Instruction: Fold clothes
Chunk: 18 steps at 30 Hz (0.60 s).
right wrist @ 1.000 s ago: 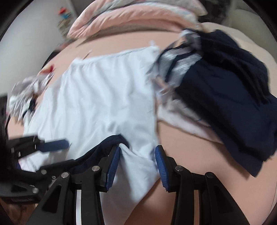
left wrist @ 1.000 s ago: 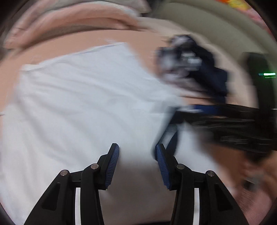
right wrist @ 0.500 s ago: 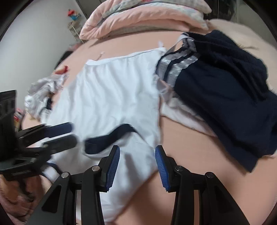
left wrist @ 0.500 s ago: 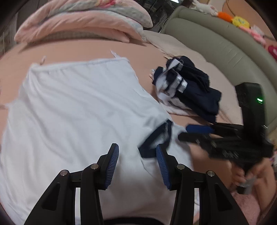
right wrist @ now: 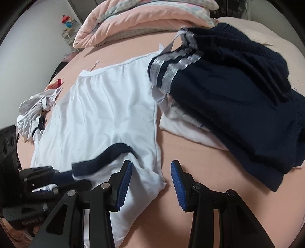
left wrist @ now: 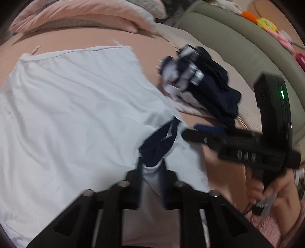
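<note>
Now left gripper [left wrist: 152, 167] clamps the shirt's navy collar [left wrist: 160, 143]; right gripper [right wrist: 151, 181] fingers apart.

Pink bed sheet [right wrist: 200, 171] underfoot; pink quilt [right wrist: 144, 21] piled far; grey wall [right wrist: 32, 38] left; green sofa [left wrist: 238, 49] right.

A white T-shirt [left wrist: 72, 118] lies spread flat on a bed [left wrist: 80, 42] covered in a pink sheet. The left claw [left wrist: 152, 169] is pinched closed on the shirt's navy collar [left wrist: 158, 145], white fabric bunched between its fingers. The right claw [left wrist: 202, 131] reaches in from the right, just beside the collar, its blue pads barely visible and blurred. Beyond it sits a pile of navy clothes [left wrist: 205, 85] with silver stripes. Pink pillows [left wrist: 76, 17] lie at the bed's far end.
</note>
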Each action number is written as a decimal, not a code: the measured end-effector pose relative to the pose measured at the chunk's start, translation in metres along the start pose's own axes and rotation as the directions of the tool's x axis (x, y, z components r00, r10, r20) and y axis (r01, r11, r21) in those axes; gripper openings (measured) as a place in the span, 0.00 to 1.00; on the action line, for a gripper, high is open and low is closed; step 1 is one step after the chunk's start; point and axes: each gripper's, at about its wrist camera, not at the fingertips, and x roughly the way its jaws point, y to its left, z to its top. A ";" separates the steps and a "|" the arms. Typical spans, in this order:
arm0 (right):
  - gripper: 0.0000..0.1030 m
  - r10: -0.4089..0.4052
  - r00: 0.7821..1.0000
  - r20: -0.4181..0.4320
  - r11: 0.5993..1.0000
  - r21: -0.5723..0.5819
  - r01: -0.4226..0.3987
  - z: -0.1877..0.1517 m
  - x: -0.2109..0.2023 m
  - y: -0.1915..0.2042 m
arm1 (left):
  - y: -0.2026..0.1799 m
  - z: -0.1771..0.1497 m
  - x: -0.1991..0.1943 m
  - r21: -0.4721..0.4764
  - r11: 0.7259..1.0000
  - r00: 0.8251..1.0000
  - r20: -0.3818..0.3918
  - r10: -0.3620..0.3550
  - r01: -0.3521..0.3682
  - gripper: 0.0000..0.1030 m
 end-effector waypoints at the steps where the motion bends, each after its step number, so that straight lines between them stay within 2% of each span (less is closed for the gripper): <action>1: 0.41 0.004 1.000 -0.011 1.000 -0.007 -0.004 0.000 0.003 0.001 | 0.004 -0.001 -0.001 -0.026 1.000 1.000 0.011 0.001 -0.001 0.08; 4: 0.41 -0.007 1.000 -0.007 1.000 0.009 0.007 0.001 0.008 -0.001 | 0.017 -0.002 -0.008 -0.089 0.996 1.000 0.028 0.013 -0.011 0.08; 8: 0.41 -0.055 0.998 0.032 0.998 0.037 0.054 0.004 0.009 -0.002 | 0.037 -0.003 -0.017 -0.170 0.985 0.999 0.041 0.014 -0.007 0.08; 10: 0.41 -0.054 0.997 0.057 0.997 0.059 0.050 0.005 0.004 -0.002 | 0.046 -0.003 -0.021 -0.210 0.978 0.999 0.047 0.014 -0.004 0.08; 12: 0.41 -0.047 0.993 0.104 0.998 0.040 0.043 0.005 -0.005 0.003 | 0.033 0.002 -0.029 -0.132 0.990 0.996 0.077 -0.048 0.058 0.08; 13: 0.41 -0.043 0.991 0.129 0.999 0.028 0.040 0.005 -0.010 0.006 | 0.029 0.002 -0.029 -0.109 0.992 0.996 0.070 -0.051 0.058 0.08; 15: 0.41 -0.034 0.993 0.117 0.999 0.001 0.034 0.004 -0.007 0.012 | 0.023 0.000 -0.027 -0.075 0.996 0.998 0.051 -0.045 0.049 0.08; 18: 0.41 -0.046 0.998 0.050 0.999 -0.006 0.046 0.001 0.008 0.010 | 0.013 -0.002 -0.025 -0.023 0.999 0.999 0.024 -0.035 0.035 0.08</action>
